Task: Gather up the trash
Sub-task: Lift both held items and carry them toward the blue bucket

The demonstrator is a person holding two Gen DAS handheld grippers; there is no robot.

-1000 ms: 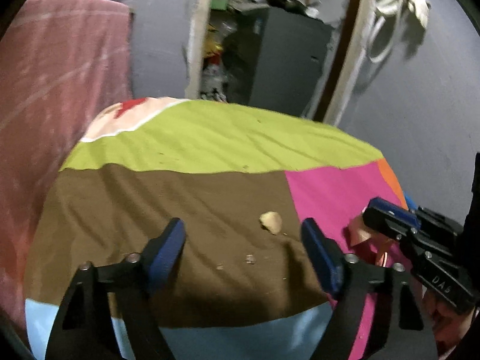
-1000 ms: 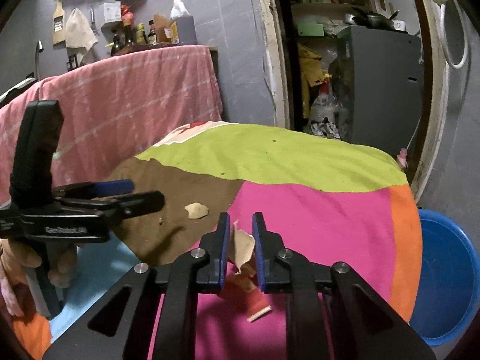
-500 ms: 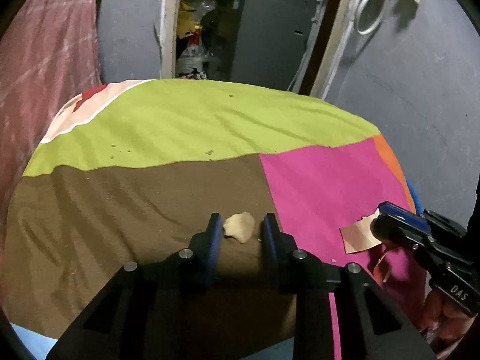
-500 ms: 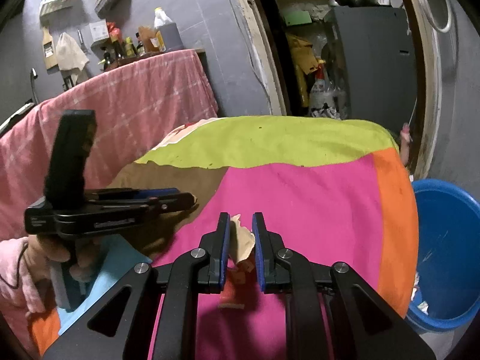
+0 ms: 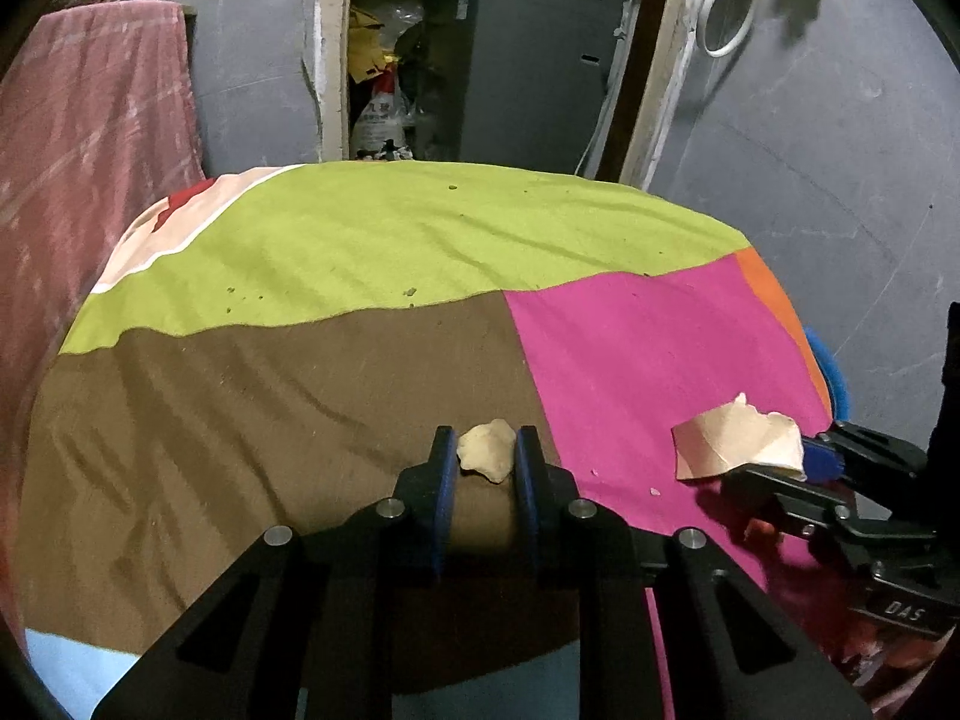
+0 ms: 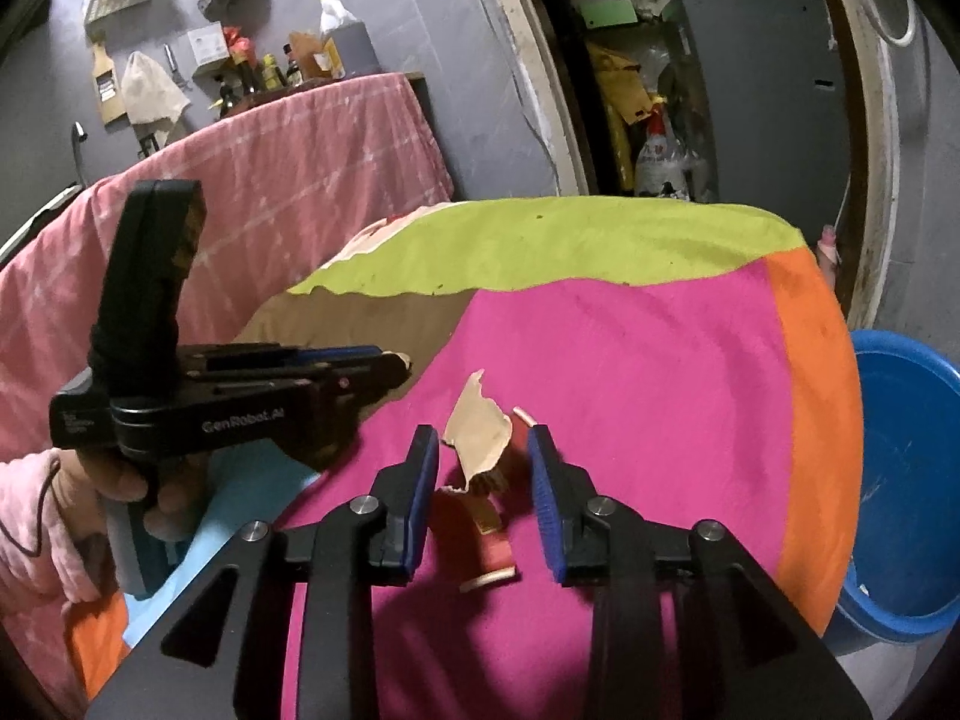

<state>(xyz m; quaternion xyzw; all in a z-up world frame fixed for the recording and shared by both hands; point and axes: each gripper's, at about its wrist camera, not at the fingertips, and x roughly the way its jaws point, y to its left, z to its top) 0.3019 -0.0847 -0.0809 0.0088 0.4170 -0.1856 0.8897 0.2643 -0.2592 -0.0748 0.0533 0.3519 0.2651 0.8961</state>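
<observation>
On table cloth (image 5: 300, 420), left gripper (image 5: 485, 459) pinches crumb (image 5: 487, 457) and may drop it; right gripper (image 6: 483, 468), jaws just opening, straddles unpinched paper scrap (image 6: 480, 441), bucket (image 6: 906, 480) at 3 o'clock.

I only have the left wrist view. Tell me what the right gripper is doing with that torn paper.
Observer: The right gripper has just been opening; the torn paper stands between its pads, apparently touching neither.
Operator: Say what that blue thing at the cloth's edge is.
Observer: A blue basin, sitting below the orange edge, with a few scraps inside.
Operator: Report anything under the paper.
Observer: A red wrapper lies beneath it.
</observation>
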